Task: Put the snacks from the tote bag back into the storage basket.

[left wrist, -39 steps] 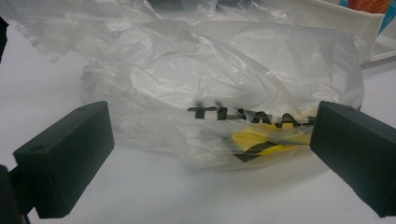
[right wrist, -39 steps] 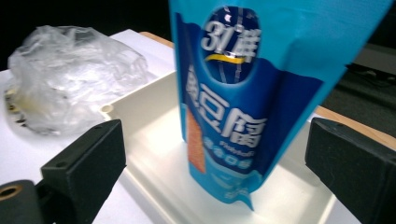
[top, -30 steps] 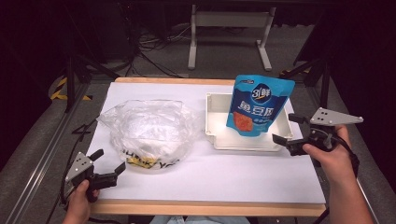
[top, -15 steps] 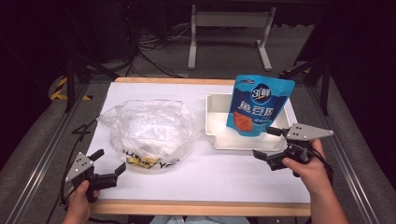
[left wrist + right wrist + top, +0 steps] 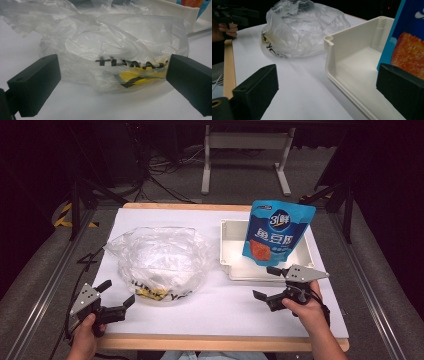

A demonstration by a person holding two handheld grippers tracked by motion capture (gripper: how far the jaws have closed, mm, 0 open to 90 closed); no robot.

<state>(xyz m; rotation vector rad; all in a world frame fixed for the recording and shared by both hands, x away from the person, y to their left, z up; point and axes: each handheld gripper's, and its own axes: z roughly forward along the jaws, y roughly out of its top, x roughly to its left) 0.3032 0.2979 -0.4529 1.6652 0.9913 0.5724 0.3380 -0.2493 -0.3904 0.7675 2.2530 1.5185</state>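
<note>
In the high view the left gripper (image 5: 116, 294) sits low at the table's (image 5: 215, 305) near left corner, held in a hand rising from the bottom edge, its jaws spread and empty, aimed at the near edge of the bag (image 5: 159, 262). The right gripper (image 5: 267, 283) is held by a hand coming up from the lower right; its jaws also stand apart, holding nothing, pointing left and away just in front of the tray (image 5: 231, 249). The clear bag lies crumpled left of centre, its long axis running across the table. The pouch (image 5: 278, 232) stands upright in the tray, its blue face toward the person, with a large "3" and white Chinese characters above an orange picture. In the left gripper view the bag (image 5: 112, 52) lies just beyond the wide-open jaws, showing black lettering seen upside down, too broken to read, above a yellow and black patch. In the right gripper view the spread jaws frame the tray's (image 5: 342, 57) near corner; the pouch (image 5: 404, 40) rises at right, the bag (image 5: 304, 27) lies farther off, and the left gripper (image 5: 233, 12) shows at top left.
</note>
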